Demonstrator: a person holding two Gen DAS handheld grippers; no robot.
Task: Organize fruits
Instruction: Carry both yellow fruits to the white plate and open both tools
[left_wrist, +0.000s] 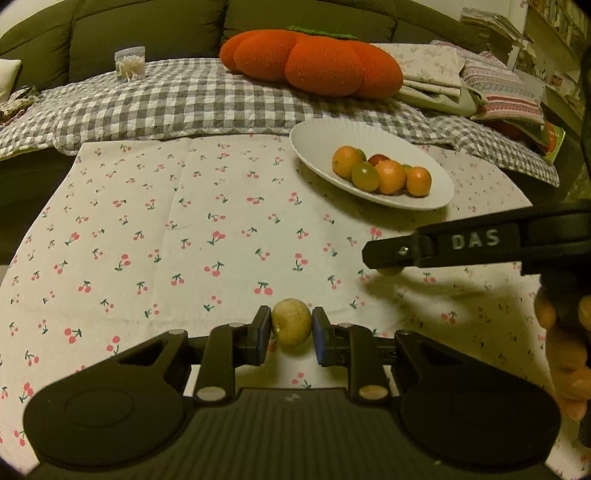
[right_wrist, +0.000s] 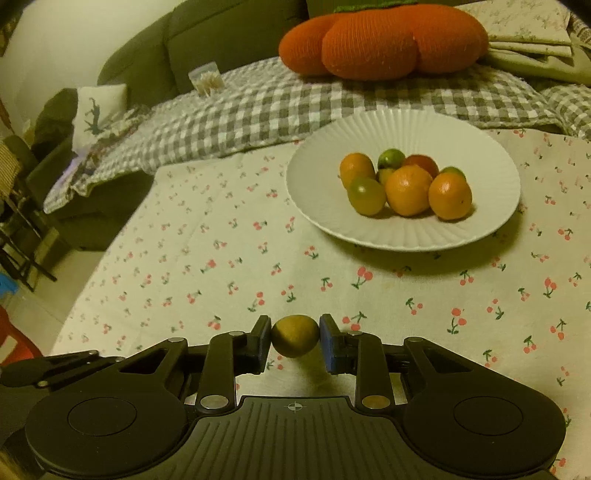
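White cotton cloth printed with small red cherries (left_wrist: 166, 221) covers the bench in the left wrist view. The left tool (left_wrist: 291, 328) is closed on a small dull yellow-green round fruit (left_wrist: 291, 322), its blue pads pressing both sides just above the cloth. Farther off to the right a white ribbed ceramic plate (left_wrist: 325, 136) holds a heap of orange and green fruits (left_wrist: 380, 173). The black right tool (left_wrist: 388, 271) reaches in from the right edge between the left tool and the plate, with a bit of yellowish fruit showing under its finger. Behind the bench a grey-and-white checked blanket (left_wrist: 177, 99) lies on a dark sofa, carrying an orange pumpkin-shaped knitted cushion (left_wrist: 314, 61) and a clear box of cotton swabs (left_wrist: 130, 63).

From the right wrist, the right tool (right_wrist: 294, 338) grips a small yellow-green oval fruit (right_wrist: 294, 335) between its pads, above the cherry cloth (right_wrist: 480, 302). The plate (right_wrist: 406, 125) sits ahead, slightly right, with bare cloth between. The left tool's black finger (right_wrist: 55, 367) shows at the lower left edge.
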